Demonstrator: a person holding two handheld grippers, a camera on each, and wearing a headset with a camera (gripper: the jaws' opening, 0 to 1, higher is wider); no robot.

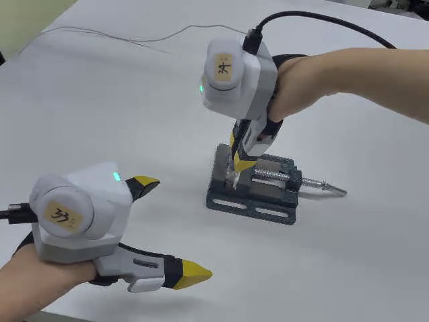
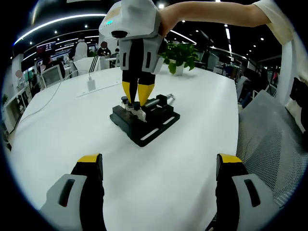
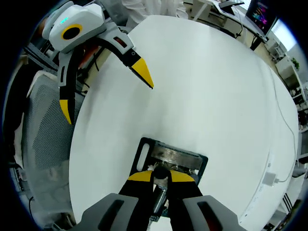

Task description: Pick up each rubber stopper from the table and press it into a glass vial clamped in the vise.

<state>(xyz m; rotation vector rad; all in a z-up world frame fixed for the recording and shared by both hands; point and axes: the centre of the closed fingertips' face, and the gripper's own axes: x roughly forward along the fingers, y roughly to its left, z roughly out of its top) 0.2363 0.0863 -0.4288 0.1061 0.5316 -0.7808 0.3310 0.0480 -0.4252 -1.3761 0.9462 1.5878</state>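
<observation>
Cable (image 1: 134, 41), thin and grey, lies across the far left of the white tabletop (image 1: 100, 114). At the near left, the left claw (image 1: 167, 227), a white-bodied tool with black jaws and yellow tips, is held just above the surface. Its jaws stand wide apart with nothing between them. The left gripper view agrees: the left claw (image 2: 159, 163) shows bare tabletop (image 2: 159, 192) between its two tips. It is well apart from the vise.

Right of centre, the black metal bench vise (image 1: 255, 191) sits flat on the tabletop, its threaded steel screw handle (image 1: 322, 186) pointing right. The right claw (image 1: 240, 161), of the same make, points steeply down at the left end of the vise, with its tips just above the vise's clamping faces.

In the right gripper view the right claw (image 3: 161, 175) has its jaws close together, clamped on a small dark round rubber stopper (image 3: 161, 171). The stopper is directly over the gap of the vise (image 3: 168, 156). In the head view a small pale glass vial (image 1: 232, 178) stands in the vise under the tips. It is too small to tell whether the stopper is seated in it.

The left gripper view shows the right claw (image 2: 137, 94) over the vise (image 2: 144, 118). A white plug adapter (image 2: 91, 84) lies on the tabletop to the far left, and a green potted plant (image 2: 178, 53) stands at the far edge. A grey mesh chair (image 2: 269, 139) stands just beside the tabletop on the right.
</observation>
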